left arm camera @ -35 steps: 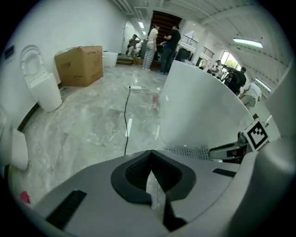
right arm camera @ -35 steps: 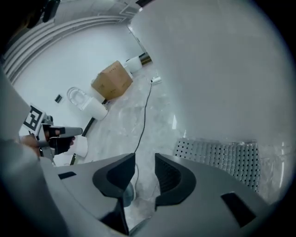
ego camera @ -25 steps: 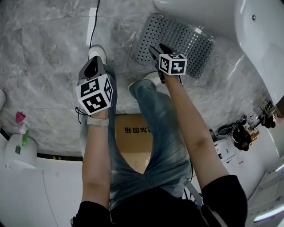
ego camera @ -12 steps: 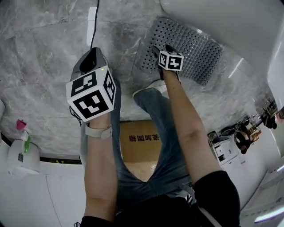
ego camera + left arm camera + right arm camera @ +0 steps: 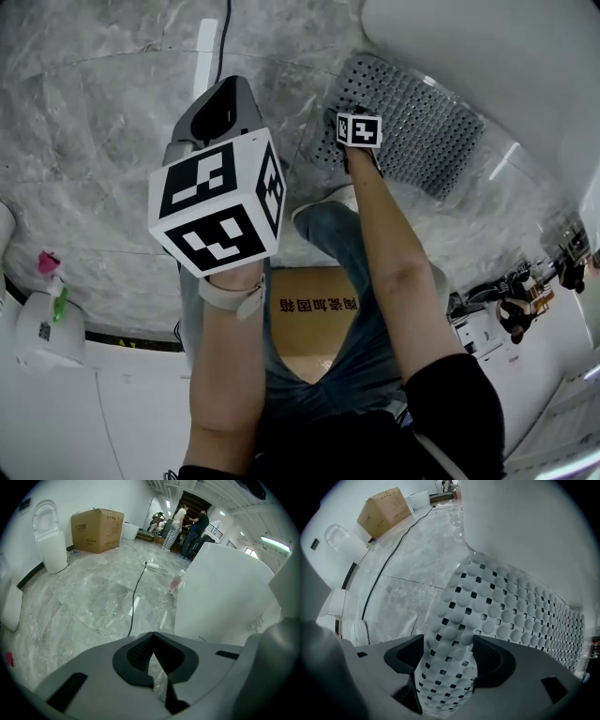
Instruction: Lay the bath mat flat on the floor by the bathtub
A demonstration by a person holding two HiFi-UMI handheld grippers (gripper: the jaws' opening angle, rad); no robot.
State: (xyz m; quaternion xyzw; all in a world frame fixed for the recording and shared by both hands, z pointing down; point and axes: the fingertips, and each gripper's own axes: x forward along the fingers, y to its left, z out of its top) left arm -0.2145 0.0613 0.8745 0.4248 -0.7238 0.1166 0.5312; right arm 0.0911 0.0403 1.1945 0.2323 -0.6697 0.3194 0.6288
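Grey perforated rubber bath mat lies on the marble floor, against the white bathtub. Right gripper jaws opening, mat edge between them. Left gripper jaws together, empty. Brown cardboard box: Chinese print, not legible.

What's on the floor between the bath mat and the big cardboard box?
Mostly bare marble floor, with a black cable running across it; the right gripper view shows this.

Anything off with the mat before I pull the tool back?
Yes. The bath mat's near edge is not flat: it curls up between the jaws of the right tool, which are opening. The rest lies on the floor beside the bathtub.
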